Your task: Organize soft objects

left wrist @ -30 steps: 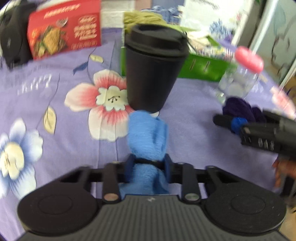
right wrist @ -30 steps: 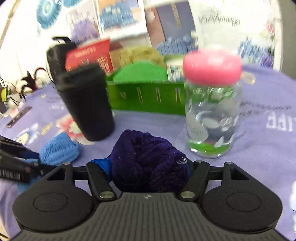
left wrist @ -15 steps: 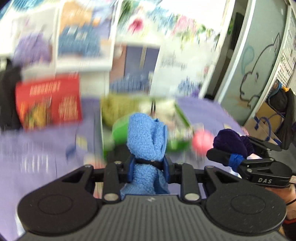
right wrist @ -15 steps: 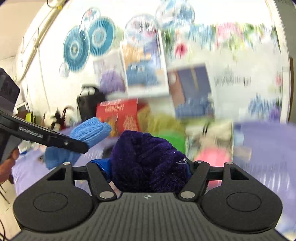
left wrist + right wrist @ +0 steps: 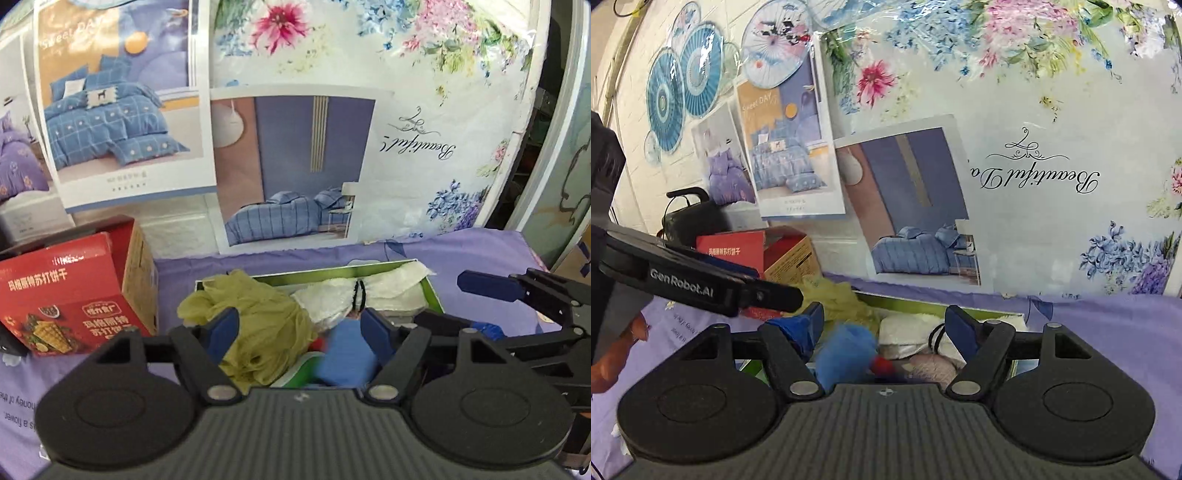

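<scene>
A green box (image 5: 430, 291) on the purple cloth holds soft things: an olive cloth (image 5: 258, 317), a white towel (image 5: 354, 295) and a pale pink one (image 5: 931, 365). My left gripper (image 5: 301, 328) is open above the box; a blurred light blue cloth (image 5: 345, 354) drops between its fingers. My right gripper (image 5: 884, 326) is open above the same box (image 5: 997, 315); the blue cloth (image 5: 846, 347) shows below it. The dark purple cloth is out of sight. The right gripper's fingers (image 5: 491, 288) show at the right of the left wrist view.
A red biscuit carton (image 5: 70, 295) stands left of the box, also in the right wrist view (image 5: 764, 254). A black bag (image 5: 690, 218) sits behind it. Posters cover the wall (image 5: 332, 110) just behind the table. The left gripper's arm (image 5: 701, 288) crosses the right wrist view.
Both grippers rose from the table to above the green box and opened. The left let go of the light blue cloth; the right let go of the dark purple cloth.
</scene>
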